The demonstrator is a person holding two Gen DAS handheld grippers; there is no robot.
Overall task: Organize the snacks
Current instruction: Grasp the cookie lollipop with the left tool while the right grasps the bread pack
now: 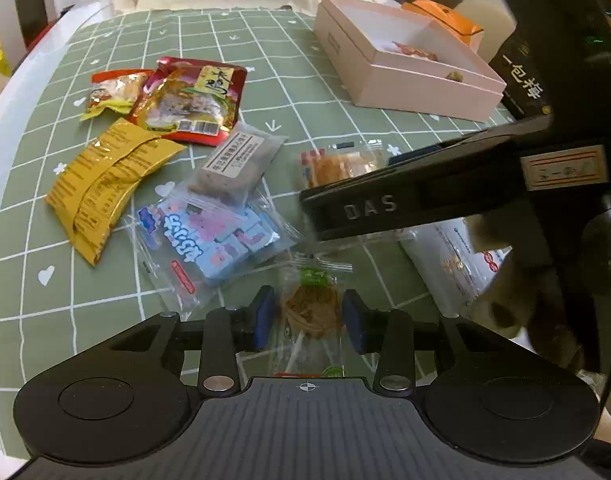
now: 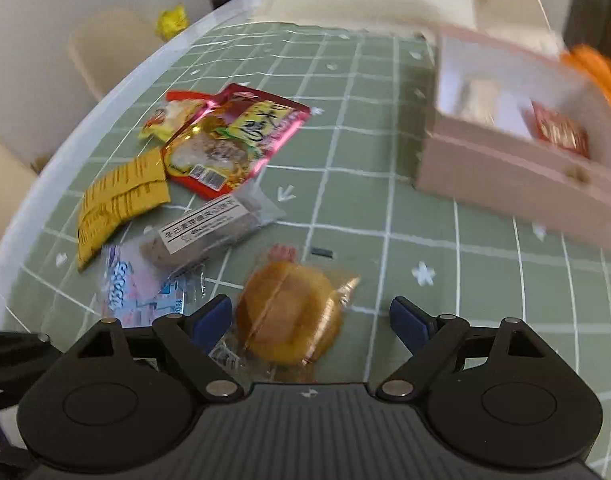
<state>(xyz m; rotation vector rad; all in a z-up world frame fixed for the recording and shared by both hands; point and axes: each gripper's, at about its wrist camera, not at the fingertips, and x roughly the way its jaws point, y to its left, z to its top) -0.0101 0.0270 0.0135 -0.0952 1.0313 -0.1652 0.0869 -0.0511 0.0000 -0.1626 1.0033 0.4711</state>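
- Left wrist view: the left gripper (image 1: 308, 314) has its blue pads (image 1: 264, 316) set apart on either side of a clear packet with a brown snack (image 1: 311, 312); whether they touch the wrap I cannot tell.
- The right gripper's black body (image 1: 369, 206) crosses the frame, lettered "DAS".
- Six loose packets lie on the green grid tablecloth (image 1: 225, 40): a gold packet (image 1: 105, 184), a red pouch with a barcode (image 1: 193, 100), a small yellow-red packet (image 1: 113, 92), a grey bar with a white label (image 1: 237, 164), a blue-pink packet (image 1: 209, 236), and an orange-topped cake packet (image 1: 341, 164).
- One pink box (image 1: 425, 80) stands open at the far right.
- Right wrist view: the right gripper (image 2: 310, 320) is spread wide around a wrapped golden cake (image 2: 289, 316), pads clear of it.
- The pink box (image 2: 505, 176) holds one red packet (image 2: 561, 136); this side is blurred.
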